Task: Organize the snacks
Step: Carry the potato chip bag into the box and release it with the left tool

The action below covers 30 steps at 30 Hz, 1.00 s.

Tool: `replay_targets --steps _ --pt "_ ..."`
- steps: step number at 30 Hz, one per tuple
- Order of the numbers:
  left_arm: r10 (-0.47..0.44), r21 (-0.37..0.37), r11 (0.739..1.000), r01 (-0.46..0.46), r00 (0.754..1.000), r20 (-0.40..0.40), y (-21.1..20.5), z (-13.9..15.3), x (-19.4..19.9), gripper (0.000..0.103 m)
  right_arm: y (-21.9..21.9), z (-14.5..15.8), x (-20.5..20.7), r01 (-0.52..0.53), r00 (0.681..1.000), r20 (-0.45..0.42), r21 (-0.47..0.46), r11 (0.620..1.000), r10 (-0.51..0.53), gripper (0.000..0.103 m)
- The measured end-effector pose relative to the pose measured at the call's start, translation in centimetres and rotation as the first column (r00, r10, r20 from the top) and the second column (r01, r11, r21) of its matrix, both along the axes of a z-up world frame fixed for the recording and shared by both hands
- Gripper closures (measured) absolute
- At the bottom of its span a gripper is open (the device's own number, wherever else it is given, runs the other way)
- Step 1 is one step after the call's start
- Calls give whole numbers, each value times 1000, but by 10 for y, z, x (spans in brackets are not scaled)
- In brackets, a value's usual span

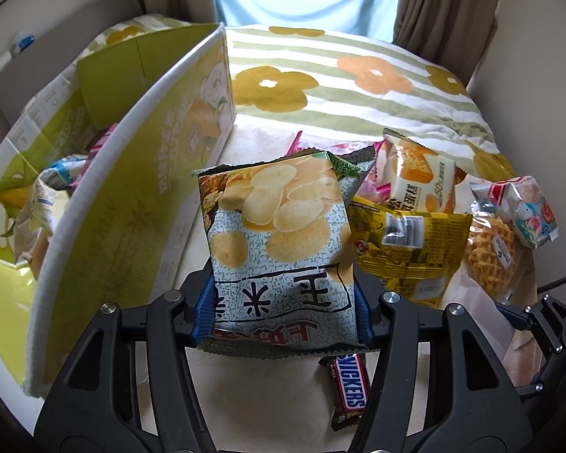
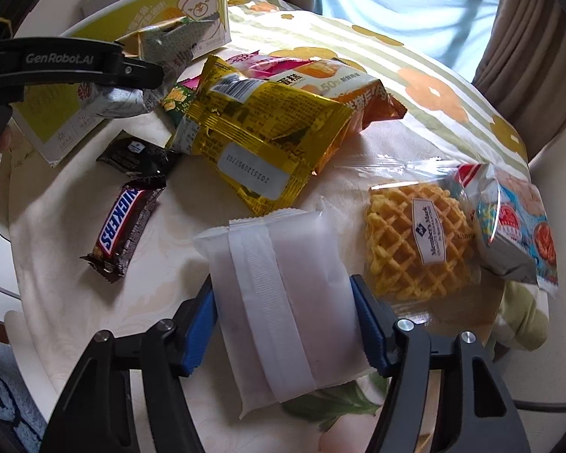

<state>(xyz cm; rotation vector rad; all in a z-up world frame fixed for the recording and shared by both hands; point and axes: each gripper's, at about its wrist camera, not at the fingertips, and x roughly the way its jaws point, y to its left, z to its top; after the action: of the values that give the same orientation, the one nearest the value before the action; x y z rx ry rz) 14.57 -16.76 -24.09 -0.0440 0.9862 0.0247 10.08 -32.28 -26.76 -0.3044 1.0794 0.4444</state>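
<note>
A cream tablecloth (image 2: pixel 162 249) covers the table, with a flower-patterned quilt (image 1: pixel 358 87) beyond it and brown curtains (image 1: pixel 445 3) framing a bright window. The left gripper (image 1: pixel 283 313) pinches a chip bag (image 1: pixel 283 234) upright, just beside an open green cardboard box (image 1: pixel 132 173). The right gripper (image 2: pixel 286 324) clamps a white packet (image 2: pixel 283 302) near a Snickers bar (image 2: pixel 122 226), a yellow bag (image 2: pixel 260 136) and a waffle pack (image 2: pixel 415 241).
</note>
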Motion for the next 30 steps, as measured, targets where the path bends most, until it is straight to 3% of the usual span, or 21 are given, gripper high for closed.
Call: replay_targets --steps 4,16,23,30 --pt "-26 -5 1000 26 999 29 -6 19 -13 49 -3 16 -7 45 999 17 23 999 -45 41" --pt "-90 46 996 83 980 180 0 110 -34 49 8 93 -13 141 983 106 108 984 -152 41" --pt "-89 73 995 74 973 213 39 141 -27 49 46 139 2 115 974 176 140 983 -140 41" --pt "-63 80 996 47 975 214 107 153 -10 49 108 168 24 88 971 201 187 978 -126 41"
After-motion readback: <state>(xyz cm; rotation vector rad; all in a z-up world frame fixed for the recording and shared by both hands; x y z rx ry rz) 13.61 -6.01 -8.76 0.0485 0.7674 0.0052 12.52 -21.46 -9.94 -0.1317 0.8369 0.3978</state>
